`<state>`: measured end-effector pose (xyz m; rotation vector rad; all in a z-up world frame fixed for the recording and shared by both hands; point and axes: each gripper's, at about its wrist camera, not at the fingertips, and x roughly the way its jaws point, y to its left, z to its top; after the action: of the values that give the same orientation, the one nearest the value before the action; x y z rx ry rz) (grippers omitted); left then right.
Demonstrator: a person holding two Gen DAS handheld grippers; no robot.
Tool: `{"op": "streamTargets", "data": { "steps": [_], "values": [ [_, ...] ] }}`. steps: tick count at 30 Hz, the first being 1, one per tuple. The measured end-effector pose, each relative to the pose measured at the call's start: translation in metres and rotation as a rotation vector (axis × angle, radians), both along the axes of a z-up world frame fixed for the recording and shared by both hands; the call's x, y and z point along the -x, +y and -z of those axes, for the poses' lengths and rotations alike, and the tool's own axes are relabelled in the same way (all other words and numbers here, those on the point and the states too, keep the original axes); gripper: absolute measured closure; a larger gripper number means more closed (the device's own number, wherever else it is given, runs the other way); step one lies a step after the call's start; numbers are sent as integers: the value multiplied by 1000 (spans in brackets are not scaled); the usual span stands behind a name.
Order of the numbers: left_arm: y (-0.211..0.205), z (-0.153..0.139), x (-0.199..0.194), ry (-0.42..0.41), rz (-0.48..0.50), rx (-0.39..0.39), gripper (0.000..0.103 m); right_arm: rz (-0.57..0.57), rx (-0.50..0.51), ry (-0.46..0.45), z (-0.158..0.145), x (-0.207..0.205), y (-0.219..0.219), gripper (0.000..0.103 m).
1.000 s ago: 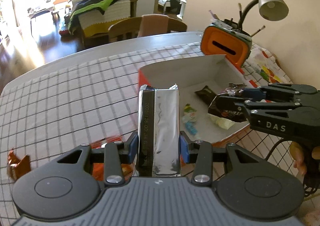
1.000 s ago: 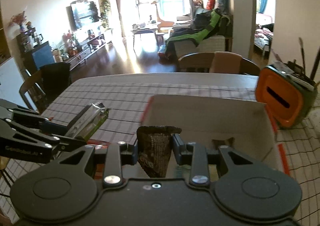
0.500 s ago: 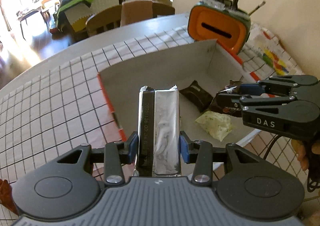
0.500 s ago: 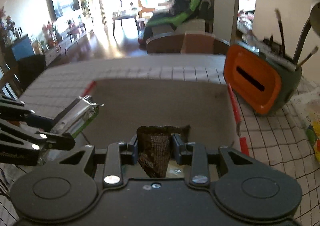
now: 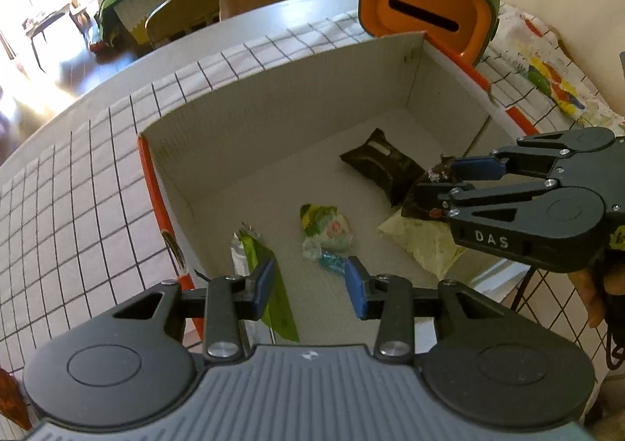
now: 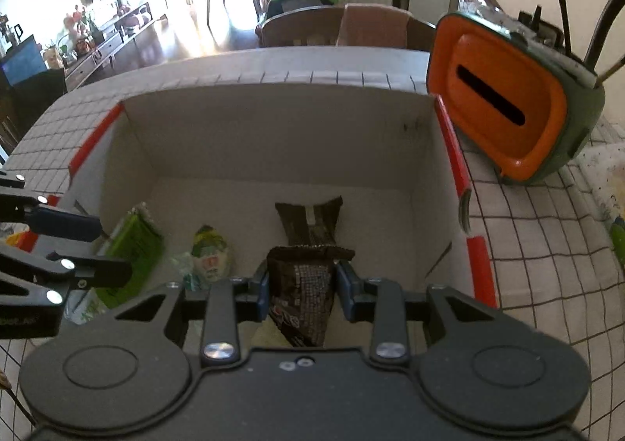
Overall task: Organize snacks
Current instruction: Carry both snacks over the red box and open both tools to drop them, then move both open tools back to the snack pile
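The left gripper [image 5: 308, 282], fingers open, is empty above the box [image 5: 297, 97]. The right gripper [image 6: 302, 286] grips a brown packet [image 6: 302, 300]; it should release low, on bare floor.

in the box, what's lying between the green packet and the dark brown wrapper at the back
A small green-and-white candy lies between the green packet and the dark brown wrapper, seen in both wrist views.

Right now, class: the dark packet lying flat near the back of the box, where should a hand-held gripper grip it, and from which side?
Come straight down from above and pinch the dark packet across its narrow middle. It lies flat on the floor, and the walls of the box would likely block any sideways approach.
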<state>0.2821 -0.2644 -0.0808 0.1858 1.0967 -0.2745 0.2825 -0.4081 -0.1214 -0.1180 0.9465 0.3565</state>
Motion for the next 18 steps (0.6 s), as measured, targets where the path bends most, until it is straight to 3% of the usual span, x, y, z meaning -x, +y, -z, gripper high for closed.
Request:
{"op": "streamTargets", "data": {
  "steps": [8,18],
  "values": [
    [2,3,5,5,-24,10,64,12,-25,16,-5,-1,-10,68],
    [16,-18,21,-48,-50,62,64,3,-85,-1,-28,14,-14,65]
  ]
}}
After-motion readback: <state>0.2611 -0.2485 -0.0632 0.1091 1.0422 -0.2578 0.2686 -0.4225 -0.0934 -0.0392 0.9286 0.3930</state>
